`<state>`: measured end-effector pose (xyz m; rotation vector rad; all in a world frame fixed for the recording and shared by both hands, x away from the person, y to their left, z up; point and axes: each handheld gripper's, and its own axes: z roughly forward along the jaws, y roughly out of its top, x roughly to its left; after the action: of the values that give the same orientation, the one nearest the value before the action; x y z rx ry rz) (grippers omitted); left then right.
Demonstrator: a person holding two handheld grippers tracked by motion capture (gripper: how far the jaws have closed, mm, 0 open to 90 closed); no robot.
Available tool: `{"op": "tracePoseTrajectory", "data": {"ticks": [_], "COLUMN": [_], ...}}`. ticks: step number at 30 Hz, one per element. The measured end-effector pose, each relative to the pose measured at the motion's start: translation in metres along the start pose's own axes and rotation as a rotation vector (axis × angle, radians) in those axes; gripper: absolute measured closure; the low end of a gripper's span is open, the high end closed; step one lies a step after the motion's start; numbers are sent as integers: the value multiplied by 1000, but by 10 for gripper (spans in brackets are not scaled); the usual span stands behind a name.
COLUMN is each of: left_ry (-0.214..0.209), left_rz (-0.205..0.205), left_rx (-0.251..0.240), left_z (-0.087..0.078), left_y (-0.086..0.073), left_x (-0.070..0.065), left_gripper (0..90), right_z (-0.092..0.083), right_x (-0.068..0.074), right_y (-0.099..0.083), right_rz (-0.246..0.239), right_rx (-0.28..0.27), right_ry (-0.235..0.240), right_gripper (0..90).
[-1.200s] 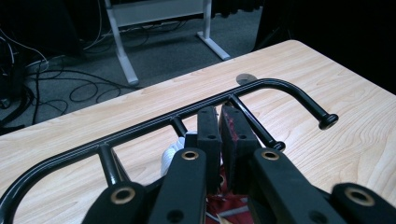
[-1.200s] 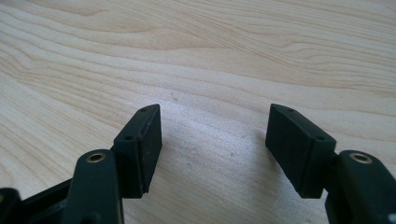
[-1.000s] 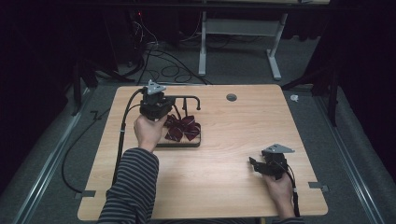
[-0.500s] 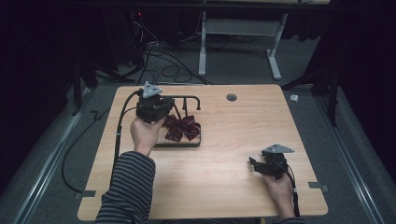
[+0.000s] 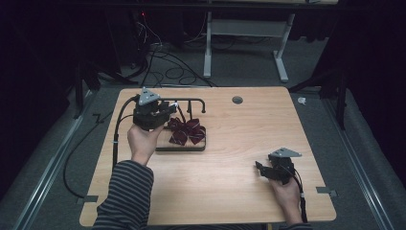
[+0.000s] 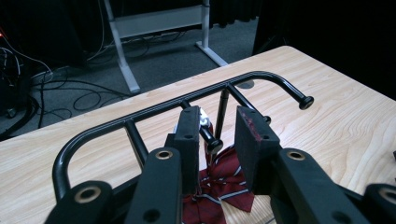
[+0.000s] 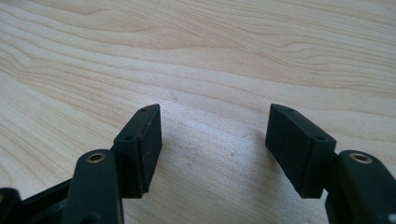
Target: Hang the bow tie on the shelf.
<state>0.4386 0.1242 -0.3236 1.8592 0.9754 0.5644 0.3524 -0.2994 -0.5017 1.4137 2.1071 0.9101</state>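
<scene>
A black tubular metal rack (image 6: 154, 112) with rounded bends and knobbed pegs stands left of centre in the high view on the pale wood-grain table (image 5: 239, 191). A dark red striped fabric bow (image 5: 186, 131) lies crumpled on the rack's base, below the top rail. The left gripper (image 6: 215, 135) (matte black, blocky pads) has just been opening its jaws; they stand partly spread around a knobbed peg and the bow's white clip, pressing nothing. The right gripper (image 7: 215, 140), lower right in the high view, is spread wide over bare table.
</scene>
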Motion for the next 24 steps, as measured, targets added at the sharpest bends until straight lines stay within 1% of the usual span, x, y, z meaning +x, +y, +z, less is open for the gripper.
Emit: {"op": "tracePoseTrajectory", "data": {"ticks": [10,17,20,24], "left_ry": [9,15,18,24], "left_rz": [-2,-9,-18,-19], "left_rx": [-3,-1,-9,-4], "left_z": [-8,-14,-20,-24], "left_y": [-2,-7,-11,-13], "left_x": [4,8,11,13], "left_gripper": [692,689,685,674], "right_z": [0,0,0,0], "right_x": [0,0,0,1], "right_y": [0,0,0,0], "right_rz": [-1,-2,-4,-4], "right_rx": [-1,-1,-1,0], "right_ry": [-2,-2,-4,-5], "right_gripper": [376,376,376,376]}}
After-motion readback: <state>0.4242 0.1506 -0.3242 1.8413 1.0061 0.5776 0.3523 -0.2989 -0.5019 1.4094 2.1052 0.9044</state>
